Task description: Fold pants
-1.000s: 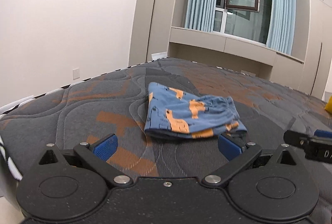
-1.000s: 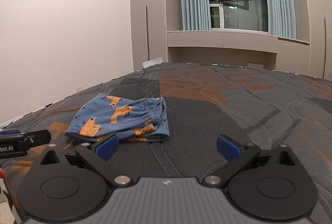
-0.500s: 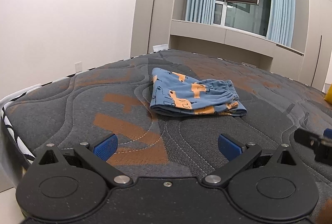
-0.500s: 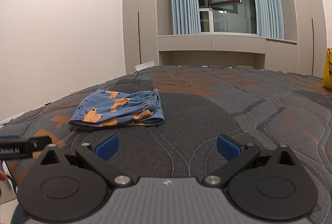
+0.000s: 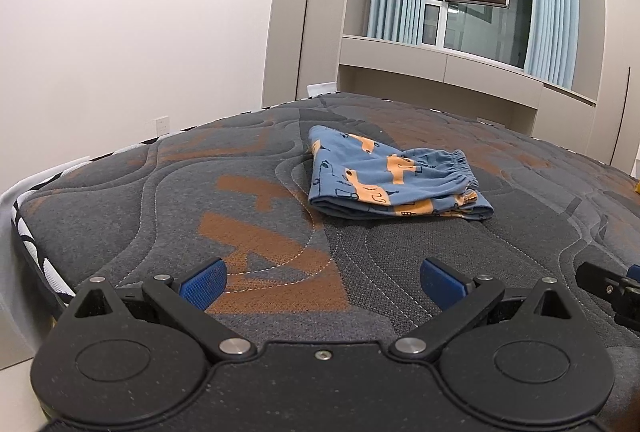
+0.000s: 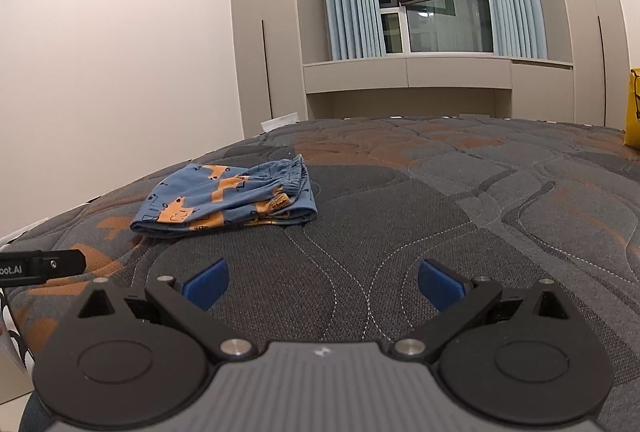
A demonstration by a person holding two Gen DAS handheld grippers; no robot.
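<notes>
Small blue pants (image 5: pixel 384 179) with orange prints lie folded in a compact stack on the quilted mattress (image 5: pixel 240 199); the elastic waistband faces right. My left gripper (image 5: pixel 322 282) is open and empty, well short of the pants, near the mattress's front edge. In the right wrist view the pants (image 6: pixel 228 197) sit ahead and to the left. My right gripper (image 6: pixel 322 284) is open too, holding nothing, with bare mattress (image 6: pixel 440 211) between its blue pads. Each gripper's tip shows at the edge of the other's view.
The mattress's left edge (image 5: pixel 24 216) drops to white bedding and floor. A yellow object (image 6: pixel 632 107) stands at the far right of the mattress. Beyond it are cabinets, a window ledge (image 6: pixel 408 71) and curtains.
Both grippers have drawn back from the folded pants toward the mattress's near edge, so the pants look farther away. Both stayed open; the pants have not moved.
</notes>
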